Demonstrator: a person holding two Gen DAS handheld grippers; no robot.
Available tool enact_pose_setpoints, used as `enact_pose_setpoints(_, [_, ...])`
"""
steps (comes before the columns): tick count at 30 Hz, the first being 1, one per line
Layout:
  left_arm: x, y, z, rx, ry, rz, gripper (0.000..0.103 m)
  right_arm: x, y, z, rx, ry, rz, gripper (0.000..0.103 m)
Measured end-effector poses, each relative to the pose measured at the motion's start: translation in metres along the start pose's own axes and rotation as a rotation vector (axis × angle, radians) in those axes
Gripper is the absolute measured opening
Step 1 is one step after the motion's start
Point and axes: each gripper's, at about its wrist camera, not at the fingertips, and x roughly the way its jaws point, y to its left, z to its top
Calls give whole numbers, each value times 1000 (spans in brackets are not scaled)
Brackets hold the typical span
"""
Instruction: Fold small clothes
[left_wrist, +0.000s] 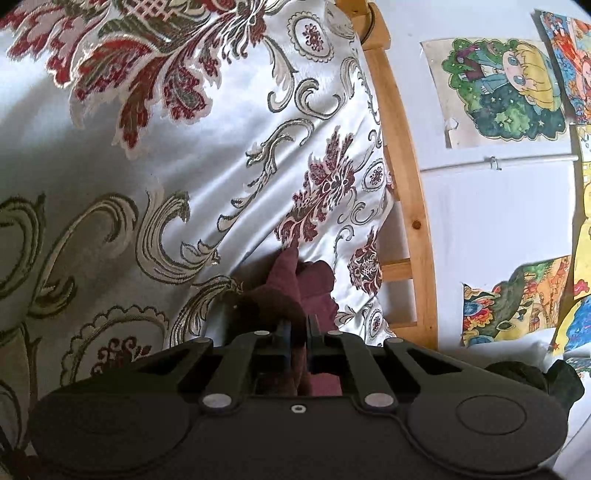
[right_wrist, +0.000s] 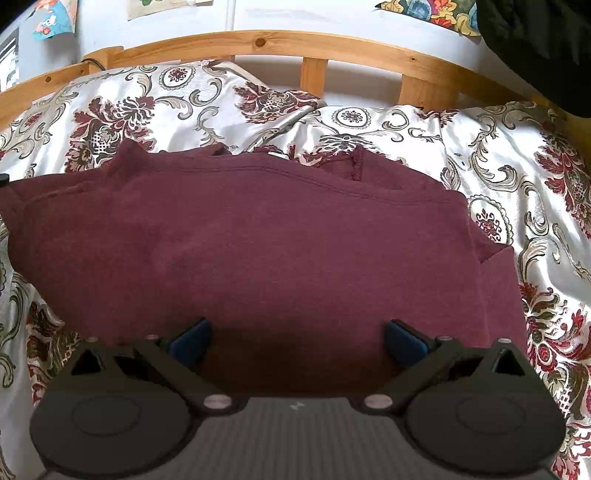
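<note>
Maroon garment (right_wrist: 258, 240) spread flat across the patterned bedspread (right_wrist: 517, 177), near the wooden bed frame (right_wrist: 258, 42) at the far side. Left gripper (left_wrist: 298, 328) pinched tight on a bunched corner of that maroon cloth (folds spilling past the fingertips). Right gripper (right_wrist: 297, 341) wide apart over the near edge, holding nothing. Best to carry the pinched corner low and level across, keeping the hem straight; pin the near edge with the right.

left matte-black two-finger gripper (left_wrist: 298, 325): twin round side discs, angled linkage bars with silver pivot pins, blue finger pads (left_wrist: 285, 332). right matte-black two-finger gripper (right_wrist: 297, 341): same build, ribbed grey centre plate, blue wedge-shaped pads (right_wrist: 190, 343).
</note>
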Motion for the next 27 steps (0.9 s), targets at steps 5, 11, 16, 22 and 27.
enact_pose_setpoints(5, [12, -5, 0, 88, 60, 131, 19, 0, 1, 0, -7, 2, -2, 103])
enact_pose_setpoints(11, [9, -12, -2, 122, 60, 139, 76, 0, 1, 0, -8, 2, -4, 103])
enact_pose_setpoints(16, [19, -23, -14, 193, 152, 129, 92, 0, 1, 0, -8, 2, -3, 103])
enact_pose_setpoints(22, [45, -28, -39, 283, 339, 138, 101, 0, 1, 0, -8, 2, -3, 103])
enact_pose_setpoints(27, [66, -25, -57, 334, 411, 184, 101, 0, 1, 0, -7, 2, -2, 103])
